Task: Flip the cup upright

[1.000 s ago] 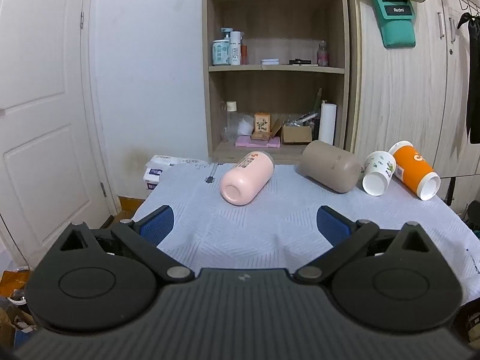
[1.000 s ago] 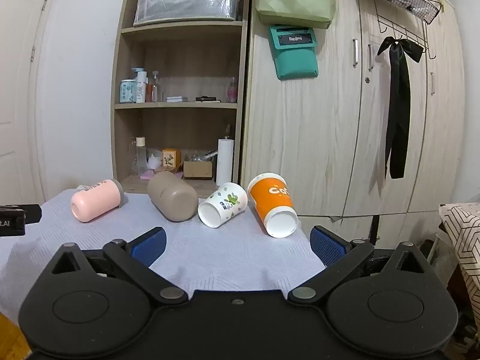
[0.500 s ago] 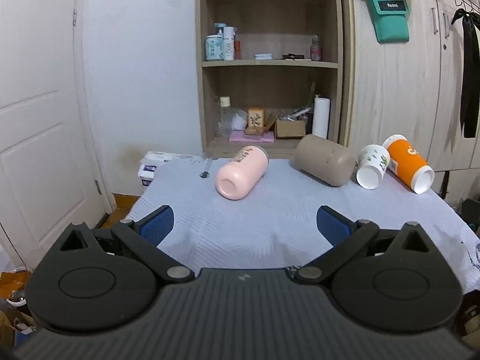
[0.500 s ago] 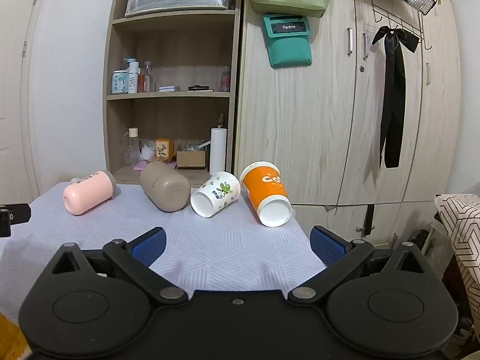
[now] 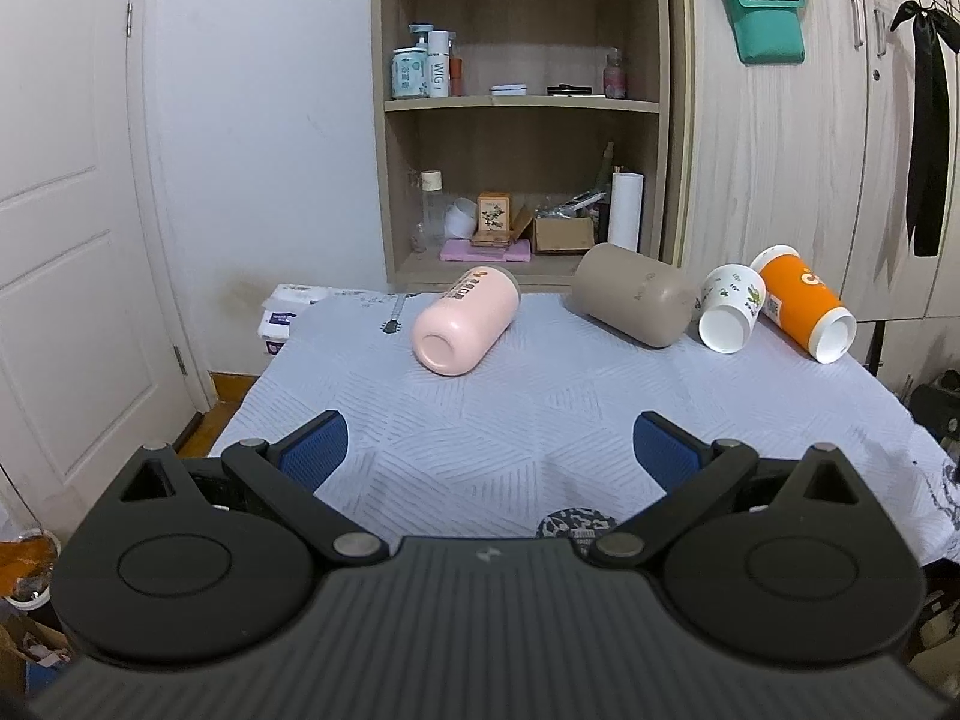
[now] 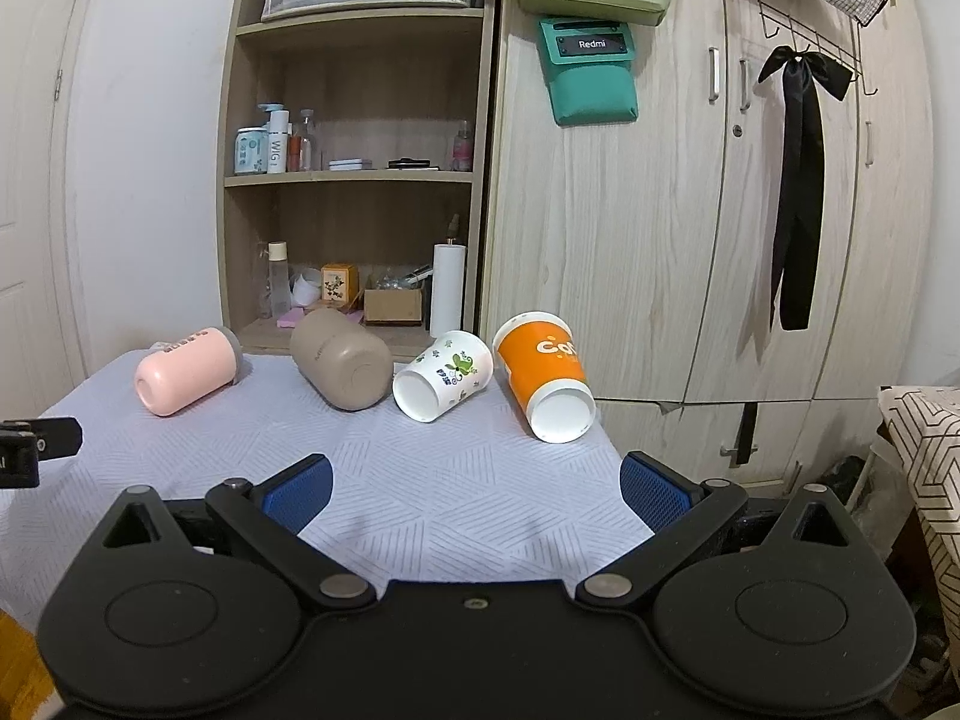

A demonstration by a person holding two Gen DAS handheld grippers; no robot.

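Several cups lie on their sides in a row at the back of the cloth-covered table [image 5: 540,420]: a pink cup [image 5: 465,328] [image 6: 183,369], a taupe cup [image 5: 633,294] [image 6: 342,358], a white patterned paper cup [image 5: 731,307] [image 6: 443,375] and an orange paper cup [image 5: 804,312] [image 6: 543,375]. My left gripper [image 5: 489,450] is open and empty, short of the pink cup. My right gripper [image 6: 474,489] is open and empty, short of the white and orange cups.
A wooden shelf unit [image 5: 522,120] with bottles and boxes stands behind the table. Wardrobe doors [image 6: 690,210] are to the right, a white door [image 5: 66,240] to the left. The left gripper's edge [image 6: 36,447] shows in the right wrist view.
Both grippers have tilted and drifted slightly, so the cups sit lower in both views. Both stay open. The cups have not moved.
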